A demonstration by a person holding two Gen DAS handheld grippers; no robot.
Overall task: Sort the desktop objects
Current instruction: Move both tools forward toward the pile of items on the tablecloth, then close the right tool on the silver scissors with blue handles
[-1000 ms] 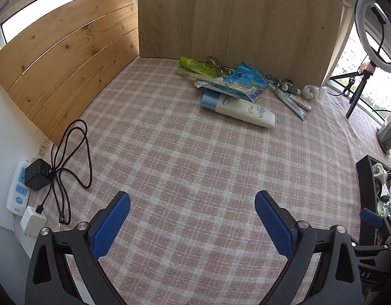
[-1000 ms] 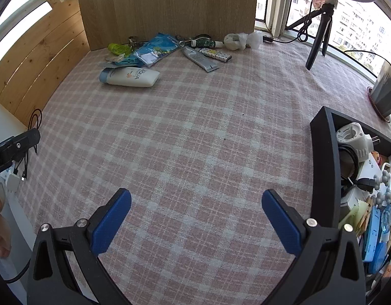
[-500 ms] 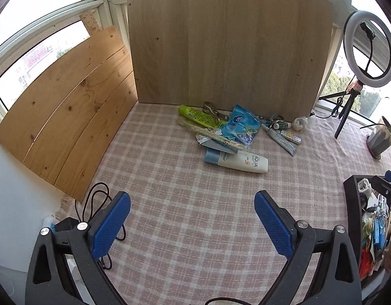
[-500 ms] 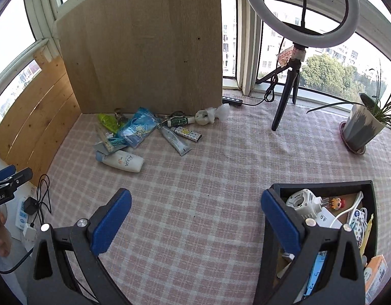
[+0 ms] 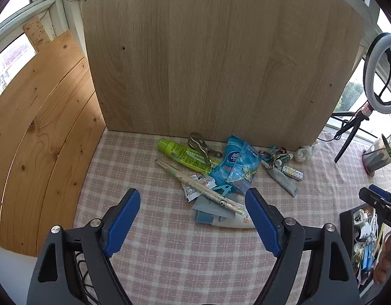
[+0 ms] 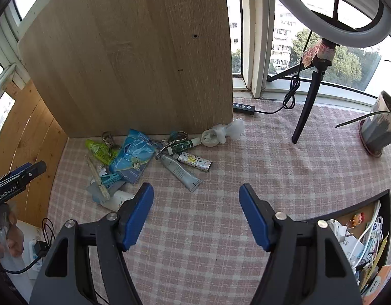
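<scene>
The left gripper [image 5: 192, 218] stands wide open above the checked cloth [image 5: 149, 167], holding nothing; a white tube [image 5: 233, 221] lies between its blue pads, at the near end of the pile. The right gripper [image 6: 196, 209] is equally wide open and empty, over bare cloth just right of the pile. The pile sits at the back of the table against the upright board [image 5: 208, 58]: a green tube [image 5: 185, 155], metal clip [image 5: 203, 147], blue packet [image 5: 237, 162], wrapped chopsticks [image 5: 200, 185], a grey tube [image 6: 181, 172] and a patterned stick [image 6: 195, 162]. A black bin [image 6: 358, 241] of sorted things occupies the table's near right corner. A ring light [image 6: 319, 7] on a tripod and a plant pot [image 6: 378, 129] stand along the right back edge.
</scene>
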